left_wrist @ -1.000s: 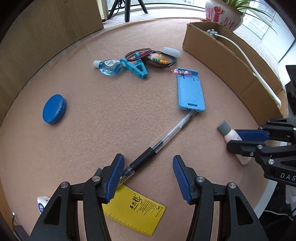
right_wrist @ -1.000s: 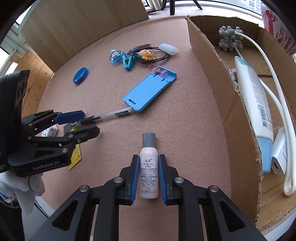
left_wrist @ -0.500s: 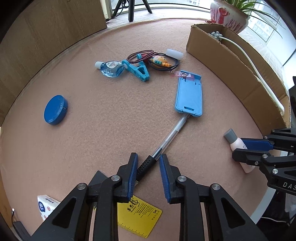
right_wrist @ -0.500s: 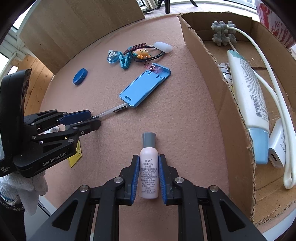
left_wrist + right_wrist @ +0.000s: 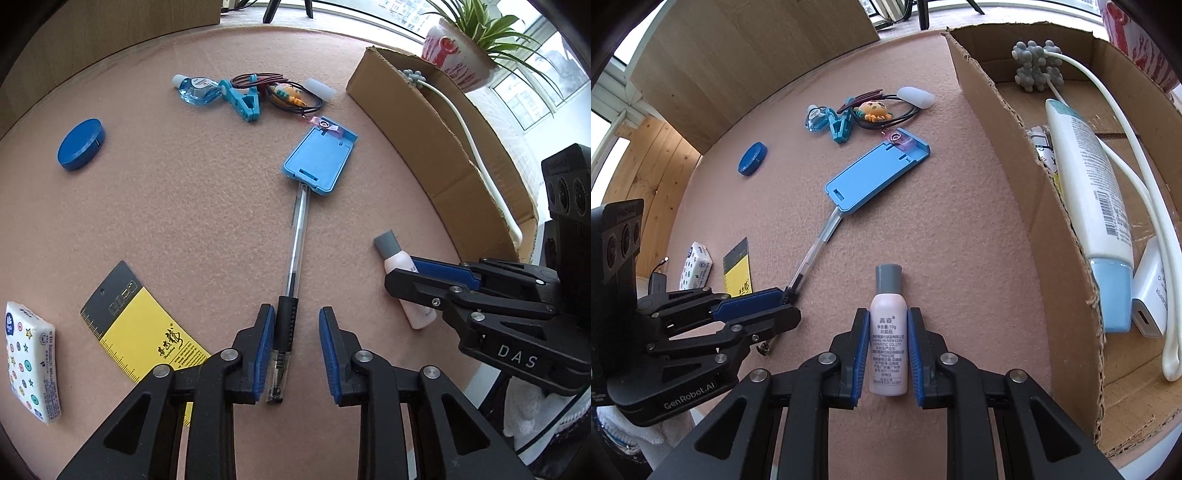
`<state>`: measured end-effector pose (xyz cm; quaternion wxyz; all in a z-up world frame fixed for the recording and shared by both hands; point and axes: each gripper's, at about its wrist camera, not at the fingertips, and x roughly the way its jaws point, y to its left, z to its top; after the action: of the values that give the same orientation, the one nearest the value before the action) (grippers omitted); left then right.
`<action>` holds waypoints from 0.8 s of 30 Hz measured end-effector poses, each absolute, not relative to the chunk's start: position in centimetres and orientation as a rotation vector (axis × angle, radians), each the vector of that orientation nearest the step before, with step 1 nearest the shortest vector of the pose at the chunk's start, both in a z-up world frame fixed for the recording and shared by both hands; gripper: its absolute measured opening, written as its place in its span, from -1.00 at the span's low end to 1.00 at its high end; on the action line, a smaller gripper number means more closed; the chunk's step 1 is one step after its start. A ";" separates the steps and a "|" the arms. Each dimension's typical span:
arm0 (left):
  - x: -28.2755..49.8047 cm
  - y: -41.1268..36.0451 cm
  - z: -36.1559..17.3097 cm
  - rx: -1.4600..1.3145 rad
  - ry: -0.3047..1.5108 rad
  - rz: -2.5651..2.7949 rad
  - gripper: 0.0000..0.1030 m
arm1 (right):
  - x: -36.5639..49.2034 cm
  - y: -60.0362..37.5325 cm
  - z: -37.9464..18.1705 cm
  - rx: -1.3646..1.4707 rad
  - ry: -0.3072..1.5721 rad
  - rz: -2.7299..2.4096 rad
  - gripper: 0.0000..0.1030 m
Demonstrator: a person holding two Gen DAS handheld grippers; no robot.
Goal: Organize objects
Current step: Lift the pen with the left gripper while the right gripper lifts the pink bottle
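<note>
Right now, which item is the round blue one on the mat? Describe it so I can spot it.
Start from the cardboard box at the right of the pink mat, then cross to the mat's far left side. The blue disc lies there alone, well apart from the cluster around the blue clip. It is the only flat, round, dark-blue thing.

A table covered in pink felt (image 5: 184,221) is shown. On it are laid a pen (image 5: 297,236), its far end touching a blue stand (image 5: 319,162); a round blue lid (image 5: 81,144); a yellow card (image 5: 144,332); a tissue pack (image 5: 29,362); a small bottle (image 5: 888,332); and an open cardboard box (image 5: 1027,166).
</note>
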<state>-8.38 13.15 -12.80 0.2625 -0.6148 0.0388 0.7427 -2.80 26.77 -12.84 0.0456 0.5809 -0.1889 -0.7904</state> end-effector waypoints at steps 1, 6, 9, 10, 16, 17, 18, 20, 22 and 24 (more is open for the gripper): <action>-8.4 13.4 -12.8 -1.658 0.118 2.019 -0.43 | -2.8 26.7 -12.8 1.772 -0.573 -2.414 -0.64; -8.6 13.9 -12.7 -1.634 0.170 2.063 -0.66 | -2.9 26.6 -12.7 1.766 -0.556 -2.412 -0.64; -8.7 13.4 -12.8 -1.639 0.133 2.072 -0.77 | -3.0 26.5 -12.7 1.761 -0.545 -2.414 -0.64; -8.6 13.3 -12.7 -1.637 0.138 2.082 -0.77 | -2.9 26.5 -12.7 1.761 -0.544 -2.414 -0.64; -7.3 12.6 -12.5 -1.619 0.098 2.125 -0.77 | -2.4 26.2 -12.0 1.738 -0.515 -2.427 -0.64; -7.0 12.4 -12.4 -1.619 0.078 2.136 -0.77 | -2.3 26.2 -11.8 1.728 -0.505 -2.434 -0.64; -6.8 12.2 -12.4 -1.619 0.056 2.142 -0.77 | -2.2 26.1 -11.6 1.718 -0.495 -2.443 -0.64; -6.4 11.7 -12.4 -1.626 0.008 2.148 -0.78 | -1.9 26.1 -11.1 1.701 -0.472 -2.457 -0.64; -5.9 10.9 -12.2 -1.627 -0.031 2.150 -0.78 | -1.8 26.0 -10.8 1.693 -0.458 -2.458 -0.64; -5.3 10.0 -12.1 -1.631 -0.072 2.156 -0.78 | -1.8 26.0 -10.5 1.688 -0.446 -2.454 -0.64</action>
<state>-5.29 9.99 -12.06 0.2167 -0.5887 -0.0259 0.7783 -1.82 25.97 -10.47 0.0649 0.5591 -0.1476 -0.8132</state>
